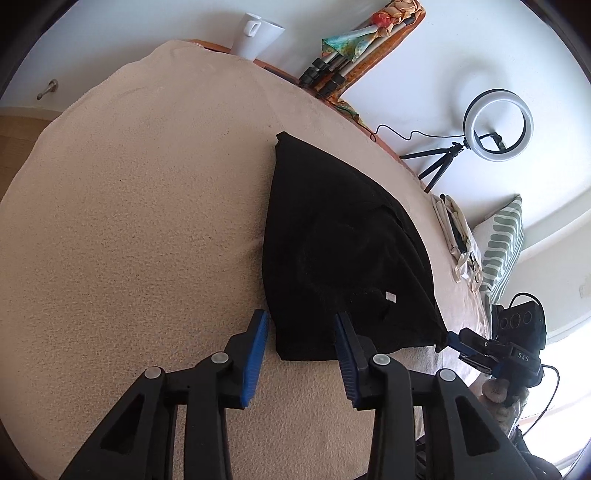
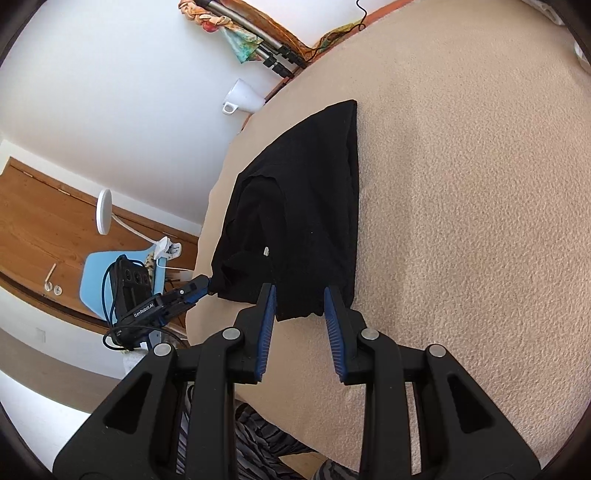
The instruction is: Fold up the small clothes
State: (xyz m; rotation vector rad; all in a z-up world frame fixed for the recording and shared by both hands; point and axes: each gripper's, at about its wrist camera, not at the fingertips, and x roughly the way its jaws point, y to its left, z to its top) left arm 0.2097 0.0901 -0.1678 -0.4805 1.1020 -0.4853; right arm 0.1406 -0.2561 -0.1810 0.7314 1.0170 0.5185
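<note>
Left wrist view: the left hand-held gripper reaches over a surface covered in beige towelling. Its 2 blue-padded fingers stand spread, straddling the near corner of a folded black garment. The pads do not press on the cloth. The garment lies flat toward the right side of the surface, with a small white tag showing near its near edge. At the garment's other near corner, by the right edge of the surface, sits the tip of the right hand-held gripper. A white mug stands at the far edge, and a ring light on a small tripod stands at the far right.

Right wrist view: the right hand-held gripper has its 2 fingers spread around the garment's near corner, the cloth's hem between the pads but not squeezed. The garment lies along the left edge of the surface. The left hand-held gripper meets the garment's left near corner at that edge; whether it pinches there cannot be told from this view. The mug stands at the far left corner.
</note>
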